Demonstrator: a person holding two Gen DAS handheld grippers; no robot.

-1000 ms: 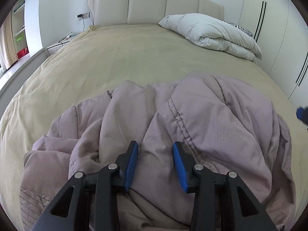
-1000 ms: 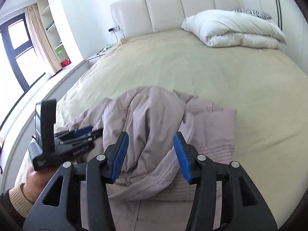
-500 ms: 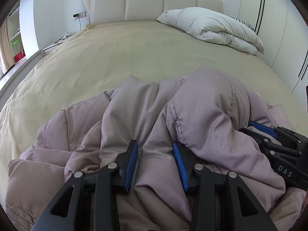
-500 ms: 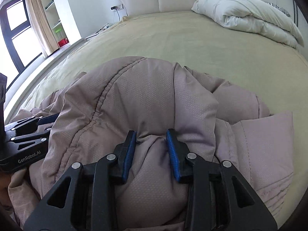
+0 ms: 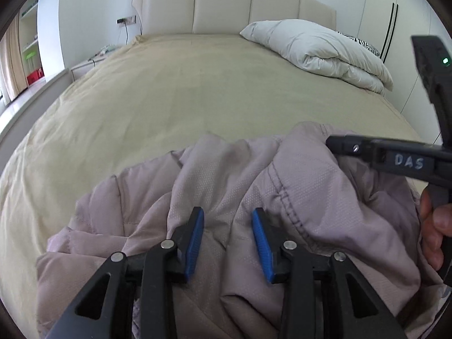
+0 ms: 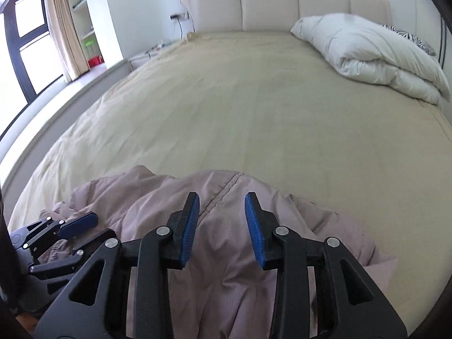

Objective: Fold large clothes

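We read "DAS" on right claw (image 5: 333,144) | both claws, left claw (image 5: 227,237) too, gaping over mauve jacket (image 5: 296,186), crumpled on bed (image 5: 197,90) | duvet (image 5: 316,48) by headboard

My left gripper (image 5: 227,237) points toward 12 o'clock, jaws apart. My right gripper (image 6: 221,221) sits at its 3 o'clock, jaws also apart, my right hand (image 5: 433,228) wrapped on its handle.
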